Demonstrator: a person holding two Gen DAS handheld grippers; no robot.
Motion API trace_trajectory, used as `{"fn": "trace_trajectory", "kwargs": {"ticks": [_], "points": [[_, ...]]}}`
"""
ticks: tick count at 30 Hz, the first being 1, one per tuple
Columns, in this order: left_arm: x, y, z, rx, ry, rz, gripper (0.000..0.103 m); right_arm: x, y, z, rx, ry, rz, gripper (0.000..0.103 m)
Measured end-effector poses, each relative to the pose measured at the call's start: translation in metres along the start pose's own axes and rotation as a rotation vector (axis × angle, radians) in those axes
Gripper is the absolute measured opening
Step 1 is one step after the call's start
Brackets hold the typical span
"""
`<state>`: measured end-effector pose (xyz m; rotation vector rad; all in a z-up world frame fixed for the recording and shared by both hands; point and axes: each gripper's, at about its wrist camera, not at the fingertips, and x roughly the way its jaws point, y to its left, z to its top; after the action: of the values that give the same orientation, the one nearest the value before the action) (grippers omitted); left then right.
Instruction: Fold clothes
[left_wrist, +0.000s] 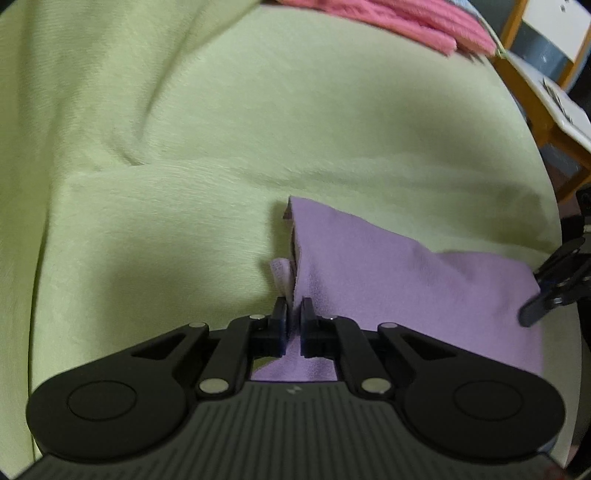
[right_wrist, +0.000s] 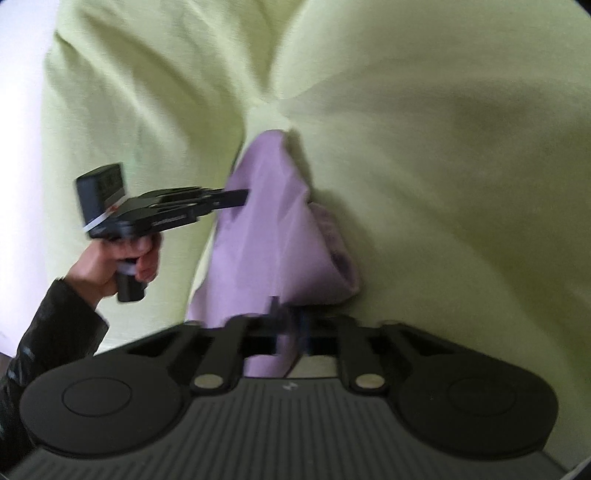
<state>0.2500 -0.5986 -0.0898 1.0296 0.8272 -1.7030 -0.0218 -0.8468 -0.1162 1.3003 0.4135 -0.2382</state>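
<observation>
Matt lilac cloth (left_wrist: 388, 273) on soft green fabric cover (left_wrist: 184, 129); black plastic left claw (left_wrist: 293, 314).

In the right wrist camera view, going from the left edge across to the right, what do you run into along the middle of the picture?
Dark sleeve → hand on the handle → left gripper, tip at the cloth → purple cloth, bunched and raised → light green sheet, running to the right edge.

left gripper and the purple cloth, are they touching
Touching. The left wrist view shows the left gripper with its fingers closed on an edge of the purple cloth, fabric pinched between them.
</observation>
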Motion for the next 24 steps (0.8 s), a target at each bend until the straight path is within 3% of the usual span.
{"fn": "trace_trajectory", "kwargs": {"ticks": [4, 8, 13, 20, 22, 24], "points": [[-0.04, -0.001, -0.017, -0.092, -0.137, 0.038, 0.003, -0.011, 0.032, 0.022, -0.142, -0.006, -0.008, 0.004], [-0.122, -0.006, -0.04, -0.206, -0.324, 0.108, 0.003, -0.026, 0.108, 0.063, -0.451, -0.037, 0.003, 0.004], [-0.243, -0.034, -0.08, -0.291, -0.568, 0.209, 0.003, -0.058, 0.166, 0.046, -0.801, -0.118, 0.037, 0.004], [-0.325, -0.14, -0.142, -0.265, -0.731, 0.324, 0.003, -0.105, 0.245, 0.02, -1.287, -0.234, 0.085, 0.004], [-0.318, -0.179, -0.167, -0.262, -0.732, 0.351, 0.003, -0.118, 0.268, 0.012, -1.426, -0.268, 0.099, 0.004], [-0.293, -0.219, -0.195, -0.272, -0.703, 0.379, 0.003, -0.12, 0.245, -0.01, -1.468, -0.224, 0.106, 0.004]]}}
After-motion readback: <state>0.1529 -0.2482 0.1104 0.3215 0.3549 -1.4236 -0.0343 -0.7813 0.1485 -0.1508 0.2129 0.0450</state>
